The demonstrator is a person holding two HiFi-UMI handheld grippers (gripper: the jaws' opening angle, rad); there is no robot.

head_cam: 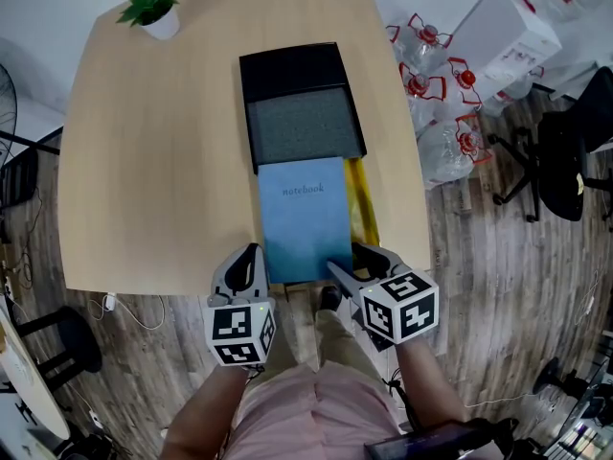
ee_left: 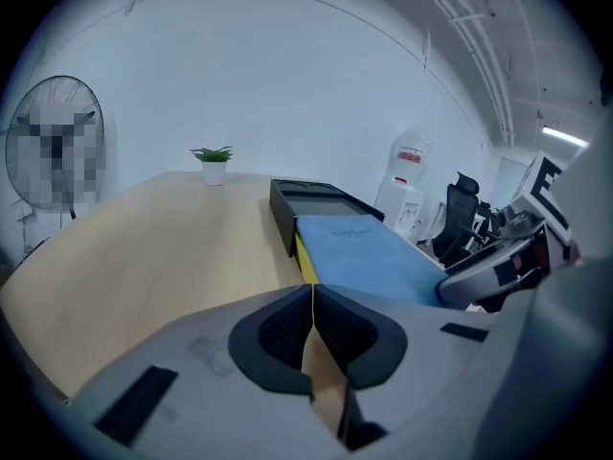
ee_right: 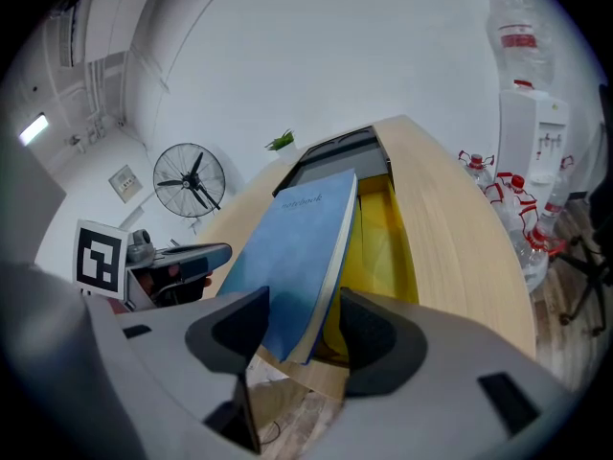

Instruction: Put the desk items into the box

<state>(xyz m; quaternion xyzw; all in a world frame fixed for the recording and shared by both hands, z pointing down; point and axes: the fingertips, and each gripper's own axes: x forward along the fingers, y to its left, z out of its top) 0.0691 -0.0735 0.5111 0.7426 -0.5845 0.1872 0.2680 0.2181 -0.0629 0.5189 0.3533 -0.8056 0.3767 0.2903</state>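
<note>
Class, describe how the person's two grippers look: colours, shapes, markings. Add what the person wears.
The left gripper and the right gripper both have light grey bodies. Each has two rounded jaws lined with dark, textured pads. Each also carries a white cube printed with black square markers. No cables show. The person wears a pink garment, and no sleeves are visible.

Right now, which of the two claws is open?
The right claw: its jaws stand apart on either side of the blue notebook's near corner. The left claw has its jaws pressed together on nothing.
</note>
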